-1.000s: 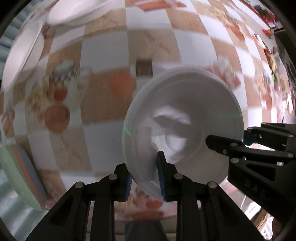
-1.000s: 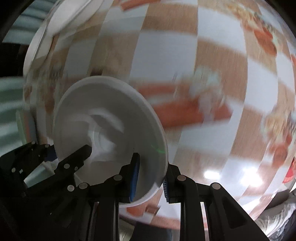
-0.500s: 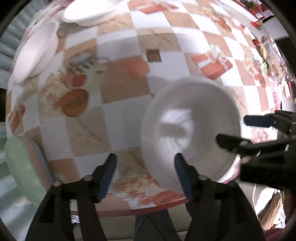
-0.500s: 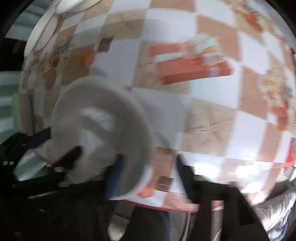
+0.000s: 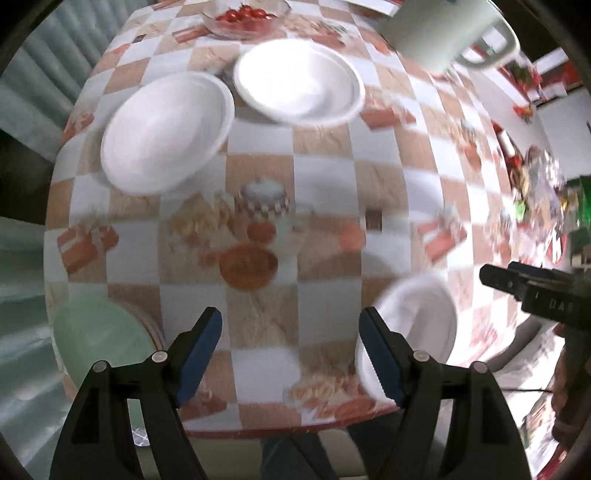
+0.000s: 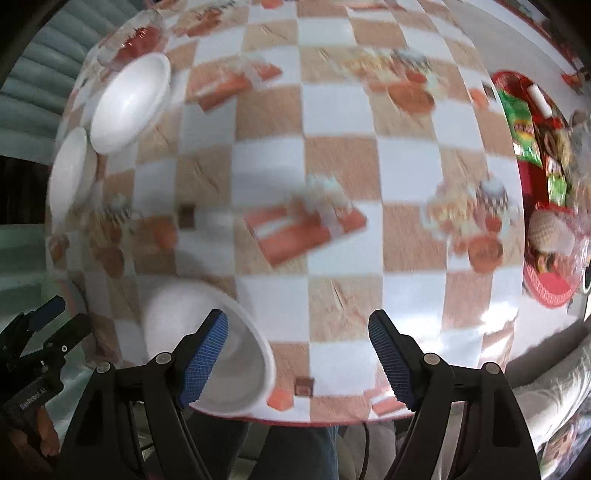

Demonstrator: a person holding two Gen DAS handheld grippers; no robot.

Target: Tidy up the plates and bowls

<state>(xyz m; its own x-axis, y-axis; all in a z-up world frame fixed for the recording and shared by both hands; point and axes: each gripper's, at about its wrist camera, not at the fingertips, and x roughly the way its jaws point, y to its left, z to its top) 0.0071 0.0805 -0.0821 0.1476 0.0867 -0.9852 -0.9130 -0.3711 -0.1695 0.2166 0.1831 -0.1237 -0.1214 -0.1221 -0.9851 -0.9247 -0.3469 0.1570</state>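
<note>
A white bowl (image 5: 417, 325) (image 6: 207, 343) rests on the checkered tablecloth near the front edge. My left gripper (image 5: 291, 354) is open and empty, just left of the bowl. My right gripper (image 6: 299, 354) is open and empty, just right of the bowl. Two white plates lie at the far left: one (image 5: 166, 133) (image 6: 70, 173) nearer, one (image 5: 299, 81) (image 6: 129, 99) farther. A stack of coloured plates with a green one on top (image 5: 99, 343) sits at the front left edge.
A glass bowl of cherry tomatoes (image 5: 243, 16) and a white mug (image 5: 454, 33) stand at the back. A red tray of snacks (image 6: 543, 184) lies at the right edge. The table's front edge (image 6: 314, 421) is close below both grippers.
Both grippers opened and let go of the white bowl, then pulled back and up. The bowl now rests on the table near the front edge.
</note>
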